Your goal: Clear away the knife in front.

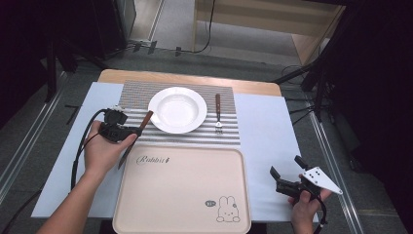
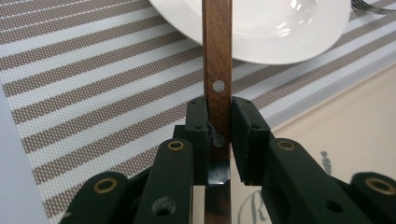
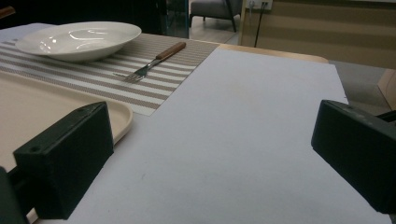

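Note:
My left gripper (image 1: pixel 137 130) is shut on a knife (image 1: pixel 146 119) with a brown wooden handle, at the striped placemat's (image 1: pixel 131 92) left front corner. In the left gripper view its jaws clamp the riveted handle (image 2: pixel 218 70), which points toward the white plate (image 2: pixel 275 28); the blade runs down behind the jaws. The plate (image 1: pixel 178 109) sits mid-placemat with a wooden-handled fork (image 1: pixel 218 114) to its right. My right gripper (image 1: pixel 286 165) is open with nothing in it over the white table cover (image 1: pixel 265 126) at the front right. Its view looks past wide-apart pads (image 3: pixel 70 158) to the fork (image 3: pixel 154 60) and plate (image 3: pixel 79 39).
A beige tray (image 1: pixel 182 190) with a rabbit drawing lies in front of the placemat, its corner (image 3: pixel 116 116) just left of my right gripper. The knife's blade tip hangs by the tray's left rim. Beyond the table are floor, cables and dark stands.

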Action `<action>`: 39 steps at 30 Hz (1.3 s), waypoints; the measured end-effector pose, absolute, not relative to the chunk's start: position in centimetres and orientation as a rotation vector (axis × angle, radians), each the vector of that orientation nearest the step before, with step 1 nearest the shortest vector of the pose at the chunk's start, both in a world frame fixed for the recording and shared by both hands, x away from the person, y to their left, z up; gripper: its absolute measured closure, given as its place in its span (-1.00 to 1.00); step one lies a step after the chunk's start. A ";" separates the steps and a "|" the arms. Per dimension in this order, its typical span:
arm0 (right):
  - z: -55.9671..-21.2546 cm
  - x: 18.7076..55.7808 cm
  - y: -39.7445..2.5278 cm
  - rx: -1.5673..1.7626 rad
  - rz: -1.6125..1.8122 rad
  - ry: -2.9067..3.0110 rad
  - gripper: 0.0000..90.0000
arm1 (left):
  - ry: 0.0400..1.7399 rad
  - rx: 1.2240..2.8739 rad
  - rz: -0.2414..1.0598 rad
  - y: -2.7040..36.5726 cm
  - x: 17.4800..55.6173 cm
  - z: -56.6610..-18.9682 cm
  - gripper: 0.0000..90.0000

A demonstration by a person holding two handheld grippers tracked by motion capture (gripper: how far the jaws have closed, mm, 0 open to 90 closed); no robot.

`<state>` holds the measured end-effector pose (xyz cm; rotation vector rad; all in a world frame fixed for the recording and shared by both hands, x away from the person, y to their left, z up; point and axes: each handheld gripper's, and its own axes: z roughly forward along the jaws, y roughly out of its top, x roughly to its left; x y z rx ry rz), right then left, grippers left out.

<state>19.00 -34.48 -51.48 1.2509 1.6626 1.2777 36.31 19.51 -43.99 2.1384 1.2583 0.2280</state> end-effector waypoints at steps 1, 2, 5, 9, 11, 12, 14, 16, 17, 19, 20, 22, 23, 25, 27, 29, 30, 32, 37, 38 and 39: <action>-51.5 19.0 -34.5 1.251 1.278 1.662 -1.00 | 1.254 2.138 0.220 19.5 36.1 -44.0 0.70; -51.5 19.0 -34.5 1.251 1.277 1.662 -1.00 | 1.250 2.139 0.217 19.4 35.9 -43.9 0.70; -51.5 19.0 -34.5 1.252 1.278 1.662 -1.00 | 1.241 2.135 0.206 19.1 35.1 -43.9 0.70; -51.5 19.0 -34.5 1.252 1.279 1.662 -1.00 | 1.226 2.145 0.183 18.7 34.1 -43.9 0.70; -51.5 19.0 -34.5 1.252 1.280 1.660 -1.00 | 1.218 2.147 0.180 18.5 33.6 -43.9 0.70; -51.5 19.0 -34.5 1.252 1.283 1.660 -1.00 | 1.217 2.144 0.180 18.3 33.3 -43.9 0.70; -51.5 19.0 -34.5 1.249 1.282 1.662 -1.00 | 1.213 2.143 0.170 18.1 32.9 -44.0 0.70; -51.5 19.0 -34.5 1.249 1.282 1.662 -1.00 | 1.211 2.139 0.155 17.9 32.4 -44.2 0.70; -51.5 19.0 -34.5 1.249 1.282 1.663 -1.00 | 1.208 2.145 0.150 17.8 32.1 -44.4 0.69; -51.5 19.0 -34.5 1.250 1.283 1.662 -1.00 | 1.201 2.140 0.134 17.6 31.7 -44.7 0.69; -51.5 19.0 -34.5 1.250 1.283 1.661 -1.00 | 1.201 2.142 0.127 17.5 31.4 -44.9 0.69; -51.5 19.0 -34.5 1.251 1.283 1.661 -1.00 | 1.202 2.133 0.115 17.5 31.0 -45.2 0.69; -51.5 19.0 -34.5 1.250 1.283 1.663 -1.00 | 1.205 2.127 0.105 17.5 30.8 -45.4 0.69; -51.5 19.0 -34.5 1.249 1.282 1.663 -1.00 | 1.207 2.125 0.097 17.6 30.3 -45.9 0.69; -51.5 19.0 -34.5 1.250 1.283 1.663 -1.00 | 1.215 2.119 0.076 17.6 29.8 -46.4 0.69; -51.5 19.0 -34.5 1.249 1.283 1.663 -1.00 | 1.224 2.122 0.073 17.7 29.3 -47.0 0.69; -51.5 19.0 -34.5 1.249 1.282 1.663 -1.00 | 1.229 2.120 0.066 17.9 29.1 -47.3 0.69; -51.5 19.0 -34.5 1.249 1.280 1.663 -1.00 | 1.243 2.102 0.058 18.1 28.6 -47.7 0.69; -51.5 19.0 -34.5 1.250 1.275 1.663 -1.00 | 1.267 2.088 0.063 18.6 27.6 -48.6 0.69; -51.5 19.0 -34.5 1.252 1.275 1.663 -1.00 | 1.273 2.085 0.063 18.7 27.5 -48.8 0.69; -51.5 19.0 -34.4 1.250 1.274 1.663 -1.00 | 1.278 2.083 0.063 18.8 27.4 -49.0 0.69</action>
